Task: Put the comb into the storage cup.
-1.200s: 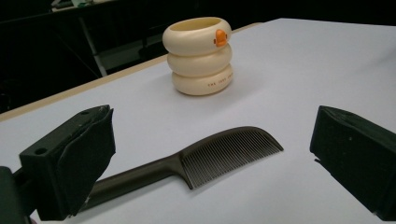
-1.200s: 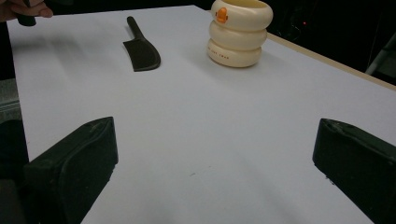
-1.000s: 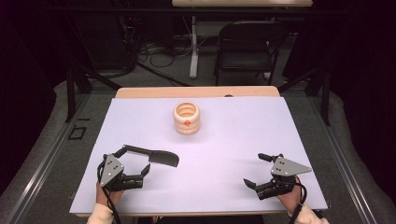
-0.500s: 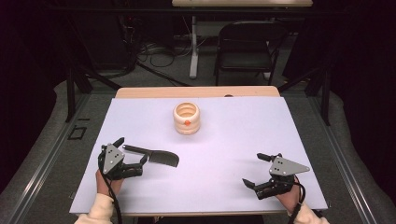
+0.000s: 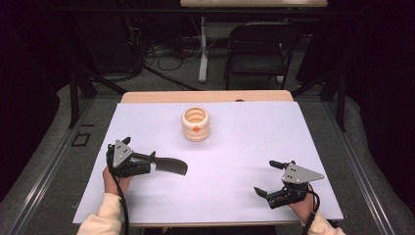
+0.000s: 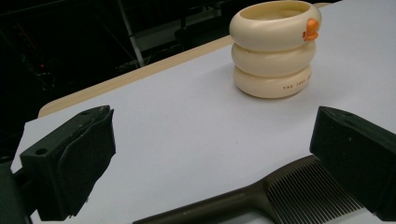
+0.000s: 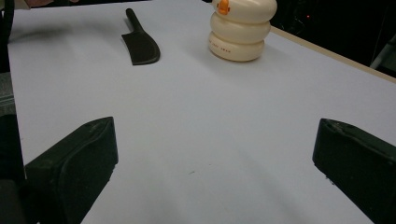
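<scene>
Left gripper (image 5: 147, 159): held low over the left front part of the table, jaws pointed right along the comb. In the left gripper view its jaws are spread wide, one on each side of the picture, and nothing is clamped between them.
Comb (image 5: 169, 165): a dark comb, laid flat on the white sheet. Its handle is pointed toward the left gripper and runs in between the open jaws; the toothed end lies farther right. In the left gripper view (image 6: 280, 198) the handle is seen low between the jaws and the fine teeth pass just beside the right-hand jaw; contact with that jaw cannot be told.
Right gripper (image 5: 274, 178): held near the right front corner of the table, well apart from the comb. Its jaws are seen wide apart, with bare sheet between them and nothing held.
Cup (image 5: 195, 124): a cream cup of three stacked rings with a small orange duck bill near the rim, set upright behind the comb toward the middle of the table. Small dark lettering is seen on its lowest ring, too small to be read in full.
Table (image 5: 254, 147): covered by a white sheet, with a strip of wood left bare along the far edge.
Hands: a hand in a cream sleeve (image 5: 105, 215) is seen behind each gripper at the near edge.
</scene>
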Tool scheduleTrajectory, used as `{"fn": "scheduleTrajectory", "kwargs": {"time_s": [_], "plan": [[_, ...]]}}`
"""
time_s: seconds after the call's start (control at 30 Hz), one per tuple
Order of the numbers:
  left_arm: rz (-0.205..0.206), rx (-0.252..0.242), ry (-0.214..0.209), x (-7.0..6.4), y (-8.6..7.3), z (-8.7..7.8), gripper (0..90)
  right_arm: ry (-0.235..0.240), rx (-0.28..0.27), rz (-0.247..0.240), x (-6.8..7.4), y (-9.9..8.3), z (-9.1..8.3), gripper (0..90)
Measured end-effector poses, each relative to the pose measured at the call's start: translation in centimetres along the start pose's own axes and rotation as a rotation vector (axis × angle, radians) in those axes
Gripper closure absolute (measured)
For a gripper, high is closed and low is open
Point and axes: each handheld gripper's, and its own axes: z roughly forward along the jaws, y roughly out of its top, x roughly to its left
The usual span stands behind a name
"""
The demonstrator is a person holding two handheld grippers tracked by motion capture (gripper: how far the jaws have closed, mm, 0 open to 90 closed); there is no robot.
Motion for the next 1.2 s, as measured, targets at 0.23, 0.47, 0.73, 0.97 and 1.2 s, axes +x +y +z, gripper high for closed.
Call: {"fn": "scheduleTrajectory", "kwargs": {"time_s": [0.23,0.47,0.73,0.97,1.2], "plan": [[-0.010,0.034,0.012,0.6,0.1,1.0,0.1,0.005,0.004,-0.010,0.0,0.1,0.1,0.0],[-0.018,0.117,0.026,1.3,0.0,2.2,7.1,0.004,0.006,-0.003,0.1,0.0,0.0,0.0],[-0.067,0.196,-0.004,2.8,-0.8,2.8,31.3,0.007,0.014,-0.002,-0.1,0.0,0.2,0.0],[-0.111,0.270,0.000,4.2,-1.9,3.4,62.3,0.009,0.020,-0.003,0.0,0.0,0.2,0.0],[-0.122,0.325,-0.004,5.0,-2.4,3.8,82.1,0.011,0.044,0.002,-0.2,-0.1,0.5,0.0]]}}
